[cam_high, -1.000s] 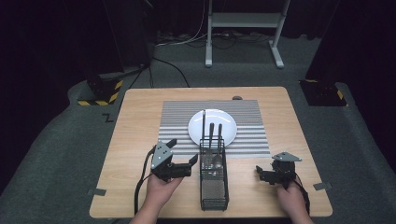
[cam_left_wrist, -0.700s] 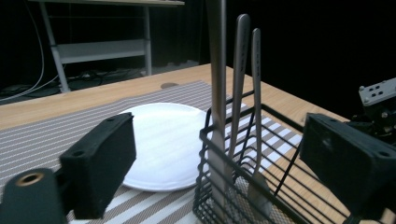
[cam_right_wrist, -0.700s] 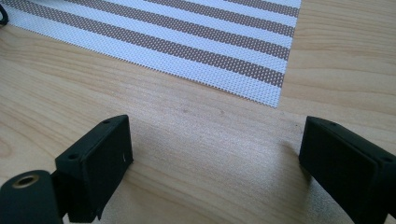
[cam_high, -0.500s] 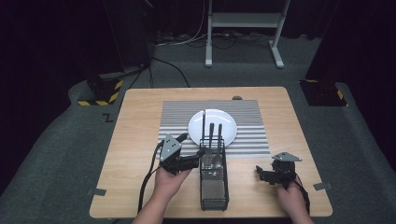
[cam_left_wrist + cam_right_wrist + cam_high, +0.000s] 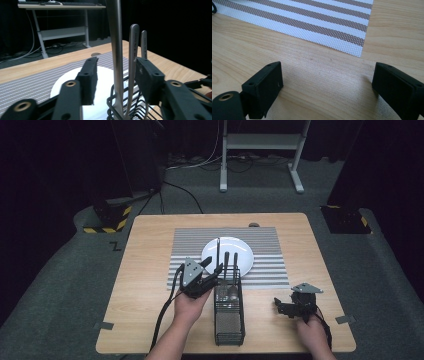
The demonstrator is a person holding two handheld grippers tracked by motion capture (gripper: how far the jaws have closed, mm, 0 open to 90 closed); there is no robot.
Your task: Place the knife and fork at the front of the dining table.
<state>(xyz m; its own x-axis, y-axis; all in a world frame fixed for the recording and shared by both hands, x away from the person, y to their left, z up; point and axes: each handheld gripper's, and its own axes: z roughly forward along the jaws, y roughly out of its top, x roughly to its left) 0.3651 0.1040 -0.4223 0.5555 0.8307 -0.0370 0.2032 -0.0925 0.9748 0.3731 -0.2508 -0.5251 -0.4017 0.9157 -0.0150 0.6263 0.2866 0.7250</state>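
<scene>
At the basket (image 5: 229, 312), the left gripper (image 5: 116, 75), jaws just closing, not yet pinching, straddles two handles (image 5: 116, 37); both could lift. The right gripper (image 5: 327, 80) rests open.

Left forearm reaching forward from the bottom edge, left gripper (image 5: 212, 270) raised and pointing away from the person, jaws half apart and just been closing, a gap each side; right hand (image 5: 311, 332) low near the table's near edge, right gripper (image 5: 278, 307) pointing leftward, jaws spread wide.
</scene>
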